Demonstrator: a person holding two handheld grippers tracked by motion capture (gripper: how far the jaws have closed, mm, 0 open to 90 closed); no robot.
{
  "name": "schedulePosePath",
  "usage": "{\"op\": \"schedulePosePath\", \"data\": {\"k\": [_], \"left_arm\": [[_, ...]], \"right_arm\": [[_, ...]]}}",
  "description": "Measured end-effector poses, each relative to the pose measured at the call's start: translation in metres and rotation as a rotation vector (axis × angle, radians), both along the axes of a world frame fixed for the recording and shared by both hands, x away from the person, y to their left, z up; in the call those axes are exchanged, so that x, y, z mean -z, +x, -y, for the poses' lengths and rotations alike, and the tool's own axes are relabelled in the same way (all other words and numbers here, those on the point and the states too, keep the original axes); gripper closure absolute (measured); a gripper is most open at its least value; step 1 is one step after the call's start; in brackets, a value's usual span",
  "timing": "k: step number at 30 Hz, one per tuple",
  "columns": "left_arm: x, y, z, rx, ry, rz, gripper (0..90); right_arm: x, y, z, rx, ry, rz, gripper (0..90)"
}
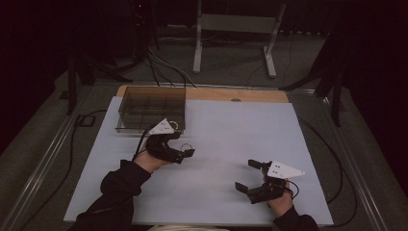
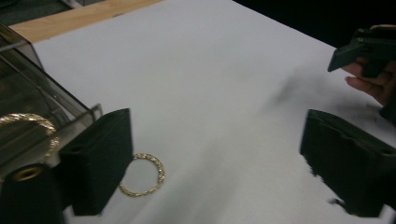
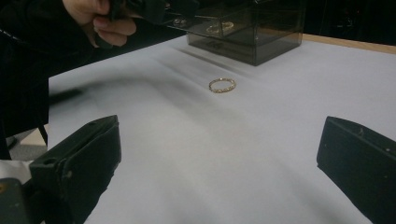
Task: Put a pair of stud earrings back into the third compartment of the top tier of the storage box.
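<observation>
- A gold bangle (image 2: 142, 175) lies flat on the white table (image 1: 231, 139), just to the near right of a smoked clear box (image 1: 151, 108) with compartments that sits at the table's far left.
- A second gold bangle (image 2: 32, 128) shows through the box wall in the left gripper view; which compartment it rests in cannot be told.
- The left gripper (image 1: 183, 153) hovers right beside the loose bangle, its jaws spread wide with nothing between them; in its own view the bangle sits partly behind the left-hand jaw.
- The right gripper (image 1: 250, 175) waits at the near right of the table, well apart from the bangle, jaws likewise apart and empty.
- Judged from this, the step in hand is the approach to pick up the loose bangle, probably to put it in the box.
- The next move calls for shifting the left gripper so the thin ring falls between its jaws, lowering to the table, and closing on the rim; a flat, slim hoop may slide or slip out, so a careful, centred close matters.
</observation>
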State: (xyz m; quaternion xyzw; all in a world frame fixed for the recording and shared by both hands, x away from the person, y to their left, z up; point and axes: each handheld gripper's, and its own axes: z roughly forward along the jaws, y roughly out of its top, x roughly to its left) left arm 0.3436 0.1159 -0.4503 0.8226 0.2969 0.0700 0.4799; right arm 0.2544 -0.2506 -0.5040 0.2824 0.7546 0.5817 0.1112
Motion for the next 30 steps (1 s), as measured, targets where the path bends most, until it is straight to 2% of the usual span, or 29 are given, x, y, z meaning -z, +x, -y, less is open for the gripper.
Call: {"op": "schedulePosePath", "data": {"k": [4,9,12,19,23,30], "left_arm": [[0.009,0.0,0.003,0.004,-0.004,-0.018,12.2],[0.019,0.0,0.007,0.014,0.029,-0.02,13.0],[0.024,0.001,0.008,0.01,0.024,-0.029,14.6],[0.036,0.004,0.01,0.006,0.068,-0.037,16.3],[0.042,0.007,0.01,-0.002,0.074,-0.042,16.5],[0.05,0.01,0.013,-0.007,0.125,-0.045,17.6]], "right_arm": [[0.0,0.0,0.0,0.0,0.001,0.001,0.0],[0.0,0.0,0.0,0.0,0.0,-0.001,0.0],[0.0,0.0,0.0,0.0,0.002,-0.001,0.0],[0.0,0.0,0.0,0.0,0.002,-0.001,0.0],[0.0,0.0,0.0,0.001,0.003,-0.002,0.0],[0.0,0.0,0.0,0.0,0.002,-0.003,0.0]]}}
